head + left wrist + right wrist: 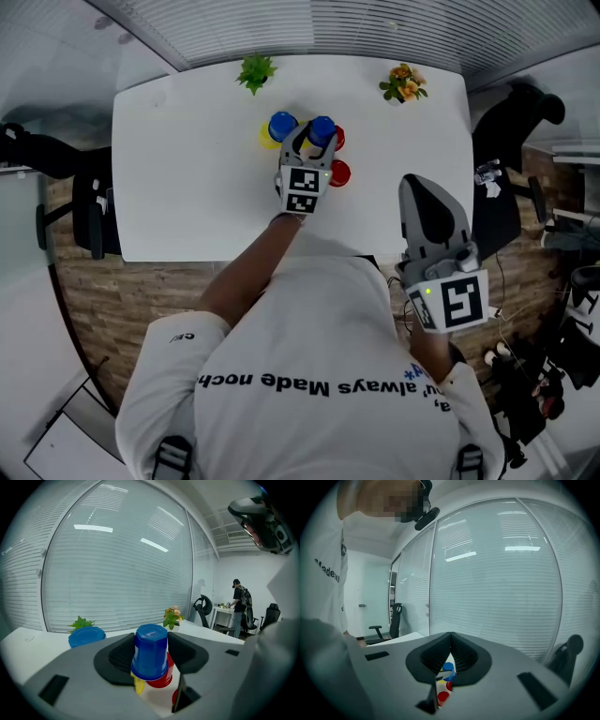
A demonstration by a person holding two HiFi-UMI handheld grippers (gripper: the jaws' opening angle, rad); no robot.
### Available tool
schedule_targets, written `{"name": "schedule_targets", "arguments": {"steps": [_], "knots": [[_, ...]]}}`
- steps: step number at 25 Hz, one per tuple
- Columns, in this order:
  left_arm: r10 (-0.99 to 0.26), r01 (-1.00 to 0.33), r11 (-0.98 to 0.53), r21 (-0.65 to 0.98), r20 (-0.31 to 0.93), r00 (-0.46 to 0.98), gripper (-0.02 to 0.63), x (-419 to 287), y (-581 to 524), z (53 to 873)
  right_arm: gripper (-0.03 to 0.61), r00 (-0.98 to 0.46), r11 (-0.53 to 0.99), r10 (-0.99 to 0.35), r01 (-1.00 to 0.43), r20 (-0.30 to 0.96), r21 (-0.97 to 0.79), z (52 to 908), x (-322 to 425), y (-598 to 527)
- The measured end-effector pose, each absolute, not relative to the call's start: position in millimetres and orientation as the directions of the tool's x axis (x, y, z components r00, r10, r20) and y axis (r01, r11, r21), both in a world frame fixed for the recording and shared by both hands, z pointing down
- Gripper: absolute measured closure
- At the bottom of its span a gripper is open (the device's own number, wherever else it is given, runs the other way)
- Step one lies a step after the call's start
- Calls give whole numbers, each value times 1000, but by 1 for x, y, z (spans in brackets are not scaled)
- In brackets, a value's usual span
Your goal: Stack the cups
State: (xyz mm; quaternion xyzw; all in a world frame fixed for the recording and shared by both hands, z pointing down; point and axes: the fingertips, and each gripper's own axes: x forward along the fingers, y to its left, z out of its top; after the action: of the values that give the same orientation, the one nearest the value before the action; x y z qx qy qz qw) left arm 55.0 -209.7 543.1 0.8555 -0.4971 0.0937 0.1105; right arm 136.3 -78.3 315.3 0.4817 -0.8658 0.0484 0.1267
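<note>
The blue cup (pixel 151 649), light and slippery plastic, seems pinched at its side walls by the left gripper (pixel 314 142) fingers (pixel 117 658); the right gripper (pixel 451 637) fingers (pixel 466 657) are closed, empty.

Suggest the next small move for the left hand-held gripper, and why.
Probably ease the blue cup down onto the red cup just below and behind it. The left hand-held gripper grips the blue cup upside down, apparently raised off the table, so the nearest cup looks like the shortest stack.

Cool even light, lamp glare on glass wall (pixel 117 564), dark fisheye edges.
</note>
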Motion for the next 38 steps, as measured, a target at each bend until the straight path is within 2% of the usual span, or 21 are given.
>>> {"name": "schedule_targets", "arguments": {"steps": [13,25,38], "knots": [[-825,-862,-499,86,259,503,373,58,-213,546,571,-499,526,-825,-849,264,38,316,136,-78],[-793,-835,-542,99,270,547,339,51,-174,551,571,-500,524,-829,-851,252,35,313,134,-68],[-646,-701,-703,120,305,700,313,77,-122,583,571,-498,521,-829,-853,254,26,317,134,-61]]}}
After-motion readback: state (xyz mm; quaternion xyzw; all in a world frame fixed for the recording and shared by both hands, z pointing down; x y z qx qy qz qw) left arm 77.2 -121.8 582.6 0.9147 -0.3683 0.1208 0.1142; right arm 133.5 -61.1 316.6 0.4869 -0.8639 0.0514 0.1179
